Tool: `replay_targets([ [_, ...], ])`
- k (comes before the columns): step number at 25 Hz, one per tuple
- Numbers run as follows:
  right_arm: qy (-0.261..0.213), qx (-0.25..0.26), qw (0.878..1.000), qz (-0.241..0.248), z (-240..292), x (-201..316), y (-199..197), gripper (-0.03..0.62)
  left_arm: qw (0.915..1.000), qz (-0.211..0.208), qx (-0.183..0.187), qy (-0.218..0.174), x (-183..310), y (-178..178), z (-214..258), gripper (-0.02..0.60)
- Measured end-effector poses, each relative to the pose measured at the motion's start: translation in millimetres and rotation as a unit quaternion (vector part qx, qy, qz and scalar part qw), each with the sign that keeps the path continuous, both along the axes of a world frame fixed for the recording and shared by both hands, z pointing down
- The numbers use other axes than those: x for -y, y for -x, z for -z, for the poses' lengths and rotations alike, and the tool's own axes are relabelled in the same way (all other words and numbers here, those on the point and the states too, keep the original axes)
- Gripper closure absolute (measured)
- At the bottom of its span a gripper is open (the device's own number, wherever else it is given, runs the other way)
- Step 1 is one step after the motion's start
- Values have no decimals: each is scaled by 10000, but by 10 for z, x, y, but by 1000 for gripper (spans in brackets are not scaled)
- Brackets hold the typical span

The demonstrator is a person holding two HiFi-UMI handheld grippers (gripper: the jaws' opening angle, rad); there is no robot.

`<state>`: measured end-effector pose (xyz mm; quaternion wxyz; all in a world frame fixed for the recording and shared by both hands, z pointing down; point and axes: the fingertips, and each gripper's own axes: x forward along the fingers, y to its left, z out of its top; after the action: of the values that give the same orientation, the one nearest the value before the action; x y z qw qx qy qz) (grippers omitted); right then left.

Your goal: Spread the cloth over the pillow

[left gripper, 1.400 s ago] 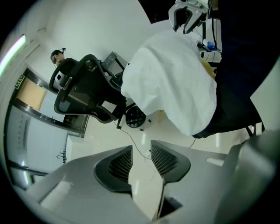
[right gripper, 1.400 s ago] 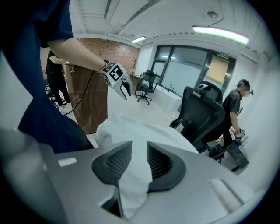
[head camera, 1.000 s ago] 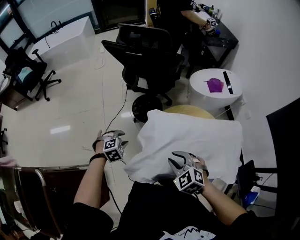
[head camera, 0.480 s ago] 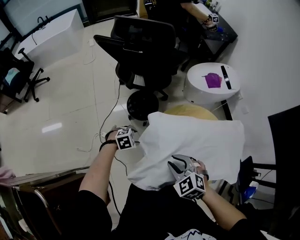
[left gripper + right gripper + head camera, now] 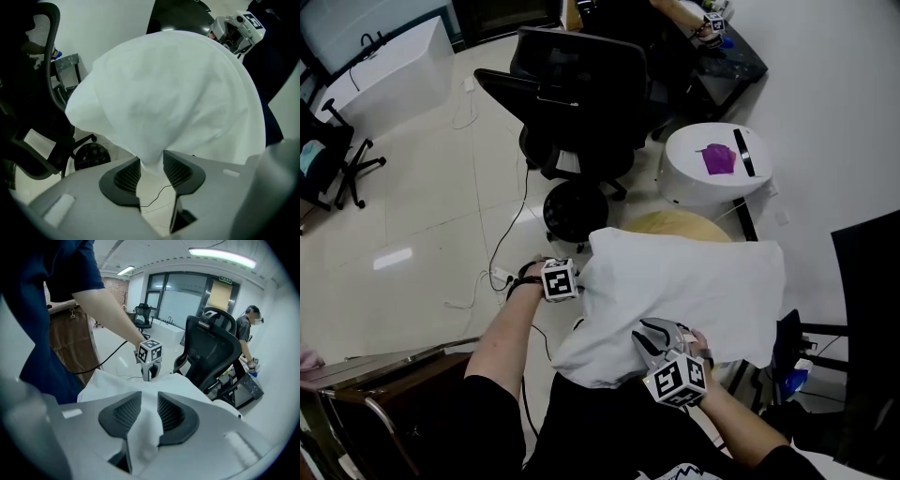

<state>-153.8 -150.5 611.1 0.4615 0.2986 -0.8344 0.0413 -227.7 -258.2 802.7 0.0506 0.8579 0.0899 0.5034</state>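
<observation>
Closest to me, my right tool (image 5: 149, 411) is clamped on a bunched fold of the white cloth (image 5: 684, 286) at its near edge, the same hold it had a second ago.

The change is on the left. A second ago my left tool (image 5: 151, 165) hung over the floor, clear of the cloth's left side. Since then it has swung in to that edge, and its jaws have just been closing. The ribbed pads now pinch a pulled-up peak of cloth between them. I therefore have the cloth by two edges, near and left, so I judge the gripping step is done. What is left is to draw the cloth flat and centre it.

The cloth is draped in a loose mound over the pillow (image 5: 675, 223). A tan curve of the pillow shows bare past the cloth's far edge, so coverage is not complete, and I would expect to pull the cloth towards that side.

Beyond the pillow is a round white worktop (image 5: 694, 187) carrying a purple item (image 5: 717, 157). A black office chair (image 5: 572, 103) is further off.

I can find very little writing. The marker cubes (image 5: 560, 279) carry black-and-white square patterns and no words. A green sign (image 5: 227, 281) above the far doorway is too small to read, and no brand shows anywhere.
</observation>
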Motion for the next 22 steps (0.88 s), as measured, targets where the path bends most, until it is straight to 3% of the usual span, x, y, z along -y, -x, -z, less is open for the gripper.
replay_targets([
  [3, 13, -13, 10000, -14, -27, 6, -2, 473, 10000, -33, -63, -53, 23, 34, 31, 445],
  [9, 13, -46, 10000, -6, -31, 25, 25, 473, 9977, 418, -53, -537, 543, 260, 97, 443],
  [11, 31, -61, 10000, -9, -60, 24, 12, 473, 9970, 459, -139, -607, 703, 235, 184, 417],
  [16, 68, -95, 9999, -46, -95, 34, -7, 473, 9977, -36, -267, -627, 939, -24, 319, 282],
  [22, 104, -81, 9998, -133, -140, 43, -41, 473, 9974, -494, -196, -484, 1001, -270, 284, 267],
])
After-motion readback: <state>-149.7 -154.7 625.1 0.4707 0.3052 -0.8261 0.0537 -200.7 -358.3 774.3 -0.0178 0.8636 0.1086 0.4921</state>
